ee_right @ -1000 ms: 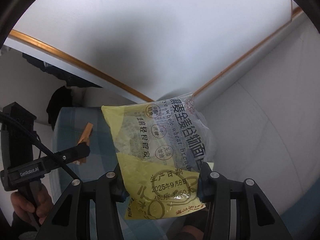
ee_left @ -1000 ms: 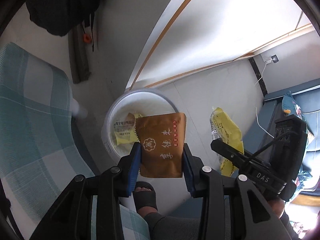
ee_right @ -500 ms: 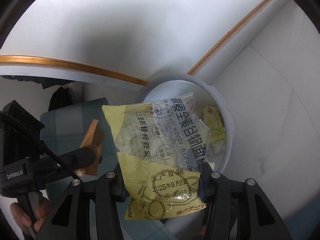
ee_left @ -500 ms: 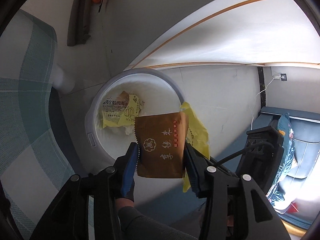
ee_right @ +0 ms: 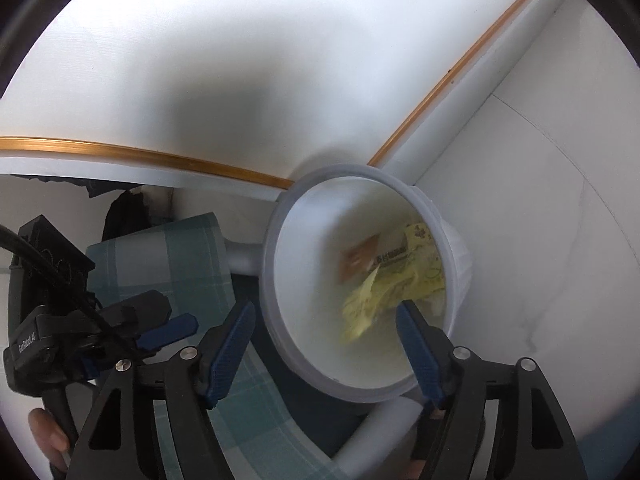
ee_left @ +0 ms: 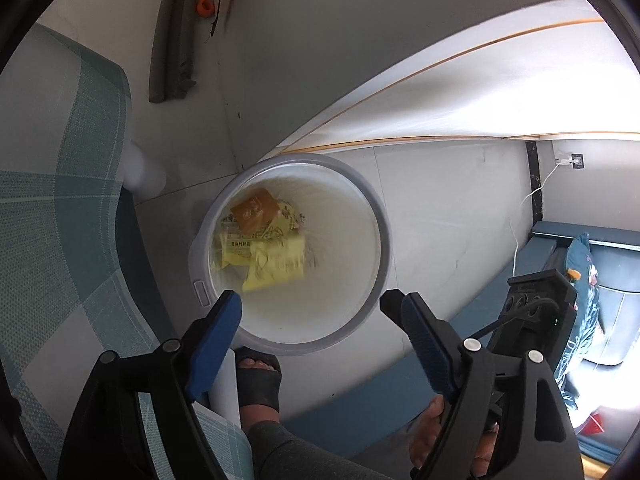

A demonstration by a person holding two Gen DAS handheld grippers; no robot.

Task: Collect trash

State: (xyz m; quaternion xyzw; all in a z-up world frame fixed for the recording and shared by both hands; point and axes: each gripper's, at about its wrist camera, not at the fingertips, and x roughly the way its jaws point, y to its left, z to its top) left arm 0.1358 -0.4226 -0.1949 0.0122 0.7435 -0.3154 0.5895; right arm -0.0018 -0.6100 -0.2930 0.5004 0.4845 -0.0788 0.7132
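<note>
A round white trash bin [ee_left: 376,240] stands on the floor below both grippers; it also shows in the right wrist view [ee_right: 272,280]. Inside lie a brown packet [ee_left: 254,210] and yellow bread wrappers [ee_left: 276,262]. The right wrist view shows the brown packet [ee_right: 358,258] and the yellow wrappers [ee_right: 384,296] too. My left gripper [ee_left: 312,312] is open and empty above the bin's near rim. My right gripper [ee_right: 326,322] is open and empty above the bin. The left gripper also appears at the left of the right wrist view [ee_right: 160,330].
A teal checked chair seat [ee_left: 60,220] lies left of the bin. A white table with a gold edge [ee_right: 200,80] rises behind it. The person's sandalled foot [ee_left: 256,372] is near the bin. A blue sofa [ee_left: 600,280] stands at the right.
Both grippers opened. The brown packet dropped from the left gripper and the yellow wrapper from the right gripper into the bin. Both grippers moved closer over the bin.
</note>
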